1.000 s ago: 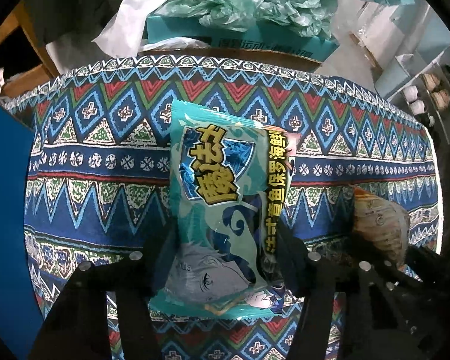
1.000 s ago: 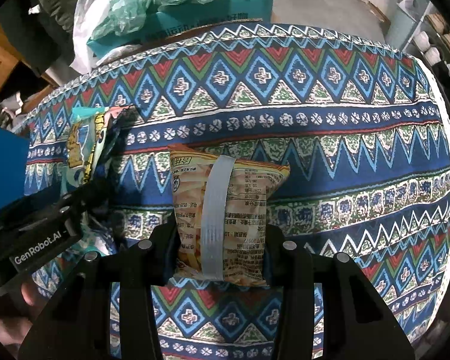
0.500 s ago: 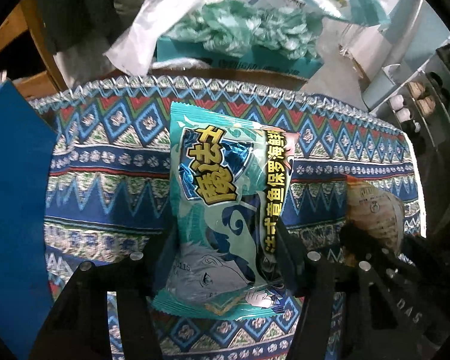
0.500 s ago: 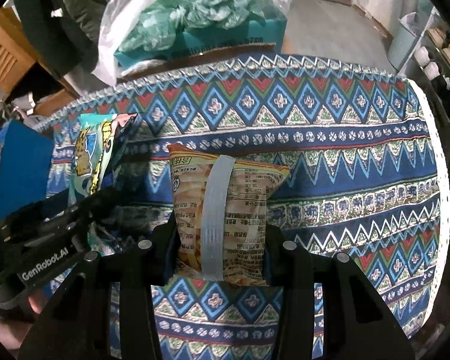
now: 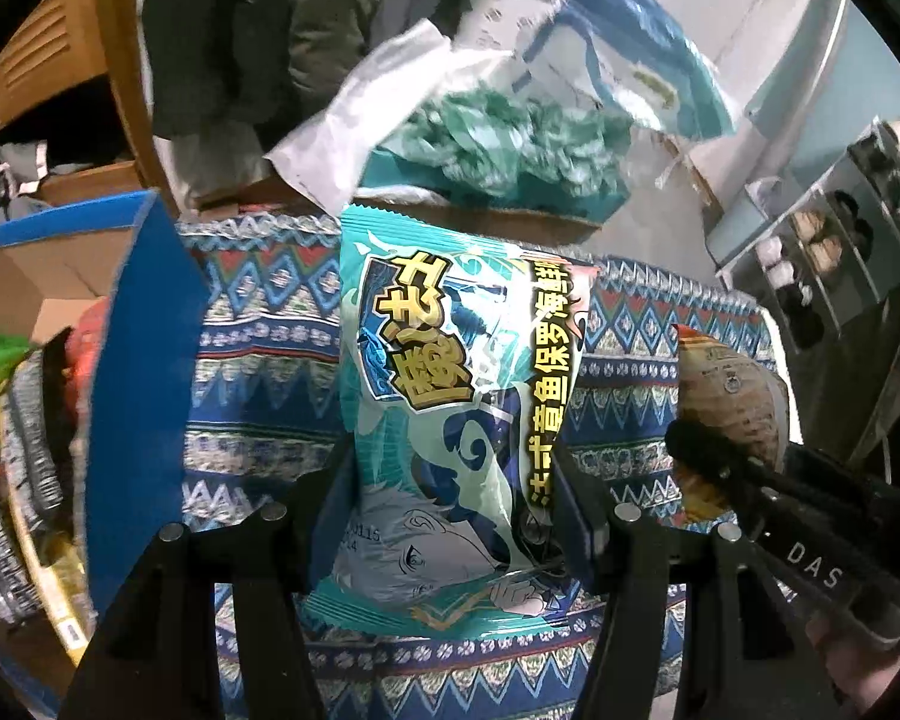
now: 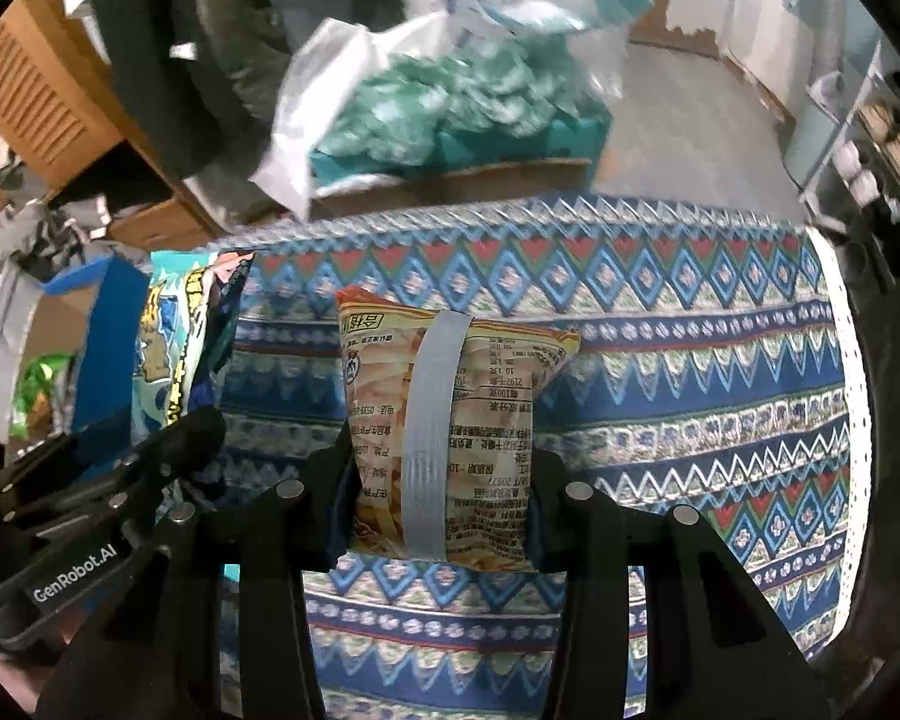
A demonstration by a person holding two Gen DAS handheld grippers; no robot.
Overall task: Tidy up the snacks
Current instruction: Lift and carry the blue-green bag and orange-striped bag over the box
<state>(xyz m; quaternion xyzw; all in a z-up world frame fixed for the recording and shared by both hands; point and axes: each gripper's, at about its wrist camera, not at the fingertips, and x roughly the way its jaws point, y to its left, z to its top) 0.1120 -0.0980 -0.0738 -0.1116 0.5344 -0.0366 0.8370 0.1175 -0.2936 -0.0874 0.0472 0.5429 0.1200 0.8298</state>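
Table cover: woven cloth (image 6: 660, 360) with blue, red and green diamond and zigzag bands, spread over the whole surface below both grippers.
Storage box: blue-walled cardboard box (image 5: 132, 372) at the left edge of the cloth, open at the top, with packets (image 5: 24, 462) standing inside it; which packets they are cannot be told.
Background heap: white plastic bag (image 5: 354, 138) and crumpled pale green wrappers (image 5: 510, 138) on a teal carton beyond the far edge of the cloth, blurred.
Teal packet: glossy teal snack bag (image 5: 450, 420) with yellow printed characters and a drawn face, held upright above the cloth, just right of the blue box wall.
Orange packet: orange-yellow crisp bag (image 6: 450, 420) with its printed back and a pale centre seam facing the camera, held above the middle of the cloth.
Left gripper: black two-finger gripper (image 5: 450, 516), jaws pressed on the lower sides of the teal packet.
Right gripper: black two-finger gripper (image 6: 438, 498), jaws set narrow, clamped on the lower half of the orange packet, just beside the left one.
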